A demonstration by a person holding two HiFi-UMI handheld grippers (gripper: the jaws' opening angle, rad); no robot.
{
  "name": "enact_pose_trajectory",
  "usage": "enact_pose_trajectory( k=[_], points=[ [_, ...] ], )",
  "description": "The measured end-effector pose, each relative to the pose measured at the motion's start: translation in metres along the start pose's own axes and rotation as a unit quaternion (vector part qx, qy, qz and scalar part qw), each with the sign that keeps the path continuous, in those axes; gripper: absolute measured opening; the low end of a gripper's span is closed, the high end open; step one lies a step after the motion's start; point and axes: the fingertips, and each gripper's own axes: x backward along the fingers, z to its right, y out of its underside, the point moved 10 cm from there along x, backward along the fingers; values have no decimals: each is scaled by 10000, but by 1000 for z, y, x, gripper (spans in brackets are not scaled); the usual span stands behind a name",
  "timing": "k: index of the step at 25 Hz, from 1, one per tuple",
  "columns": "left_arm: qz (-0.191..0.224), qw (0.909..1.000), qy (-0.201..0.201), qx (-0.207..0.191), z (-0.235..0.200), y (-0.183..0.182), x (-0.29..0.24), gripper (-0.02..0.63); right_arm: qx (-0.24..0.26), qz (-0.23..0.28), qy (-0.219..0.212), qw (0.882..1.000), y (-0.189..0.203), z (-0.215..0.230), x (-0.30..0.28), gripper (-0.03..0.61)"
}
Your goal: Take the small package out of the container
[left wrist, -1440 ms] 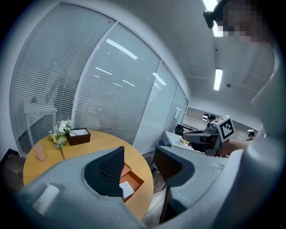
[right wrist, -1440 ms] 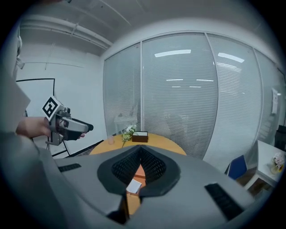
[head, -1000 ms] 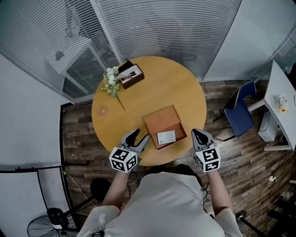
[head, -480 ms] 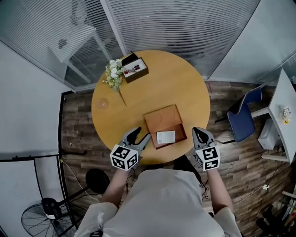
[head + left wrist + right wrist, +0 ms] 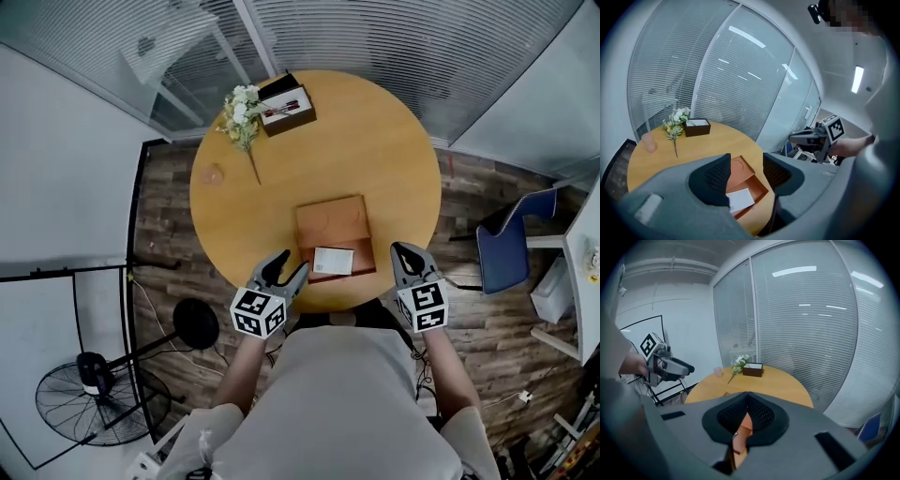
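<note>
An open orange-brown container [image 5: 333,222] lies near the front edge of the round wooden table [image 5: 375,141]. A small white package [image 5: 332,261] lies flat in its near half. My left gripper [image 5: 289,266] hovers just left of the container, at the table's edge. Its jaws are open and empty. In the left gripper view the package [image 5: 740,198] shows below the gap of the left gripper [image 5: 746,161]. My right gripper [image 5: 405,251] hangs right of the container, off the table's rim. In its own view the right gripper [image 5: 747,401] is shut with nothing held.
At the table's far left stand a dark brown box [image 5: 289,105], a bunch of white flowers [image 5: 242,105] and a small pink cup [image 5: 214,174]. A blue chair [image 5: 511,248] stands to the right, with a fan [image 5: 89,394] and a black stand base [image 5: 195,323] on the floor at left.
The head view has swung, so the table now sits higher and more to the right in the picture. Both grippers keep their places beside the container. The package has not moved.
</note>
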Motion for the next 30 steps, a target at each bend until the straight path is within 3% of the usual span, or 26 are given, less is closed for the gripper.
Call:
enact_pose_trajectory(
  k=[5, 14, 19, 30],
  points=[
    [-148, 9993, -335, 46, 7, 22, -26, 218, 106, -217, -399, 9989, 17, 14, -17, 4],
    [-1024, 9918, -649, 414, 3, 73, -66, 218, 231, -623, -768, 9948, 52, 28, -51, 5],
    [-1281, 9881, -702, 475, 2, 98, -89, 218, 212, -859, -977, 9913, 71, 36, -60, 5],
    [-2343, 9648, -826, 862, -17, 149, -146, 238, 324, -1072, -1369, 9842, 79, 47, -73, 5]
  ],
)
